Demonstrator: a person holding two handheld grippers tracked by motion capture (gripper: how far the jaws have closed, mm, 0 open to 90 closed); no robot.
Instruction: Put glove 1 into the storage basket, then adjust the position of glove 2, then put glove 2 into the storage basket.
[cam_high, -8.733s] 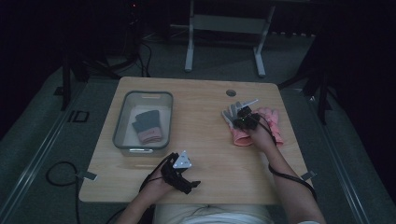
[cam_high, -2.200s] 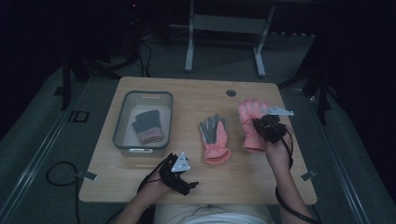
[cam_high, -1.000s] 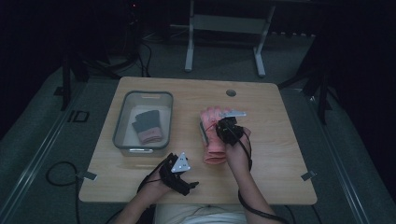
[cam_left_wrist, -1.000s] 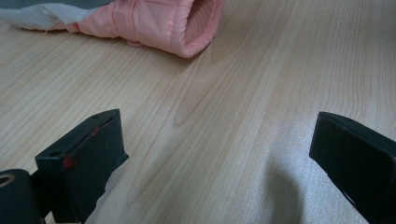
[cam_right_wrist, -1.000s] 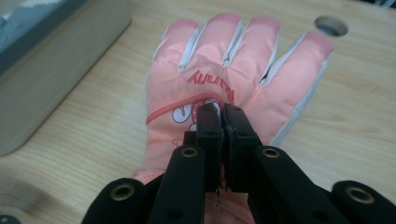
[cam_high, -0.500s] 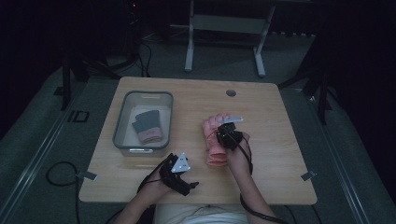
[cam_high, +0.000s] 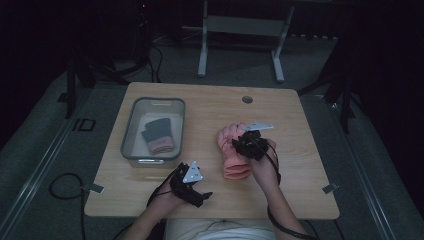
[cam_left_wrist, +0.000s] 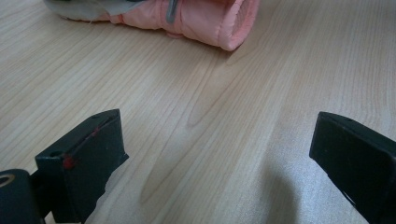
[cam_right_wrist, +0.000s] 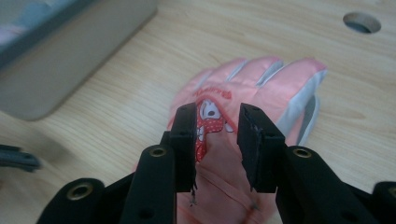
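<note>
Counter (cam_high: 300, 125): bare wood. Bin (cam_high: 131, 131), left: holds folded gloves (grey and pink). Pink gloves (cam_high: 232, 150), stacked mid-counter as a pair. Right hand-held gripper (cam_right_wrist: 215, 122): over top glove, jaws just opening, apart, nothing pinched. Left hand-held gripper (cam_left_wrist: 224, 154): wide apart, idle nr front edge.

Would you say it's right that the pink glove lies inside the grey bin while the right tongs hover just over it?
Not quite: the pink glove lies on the bare wooden table, to the right of the grey bin, not inside it. The high view shows this. The right tongs do hover just over the glove, jaws apart, having just been opening.
</note>
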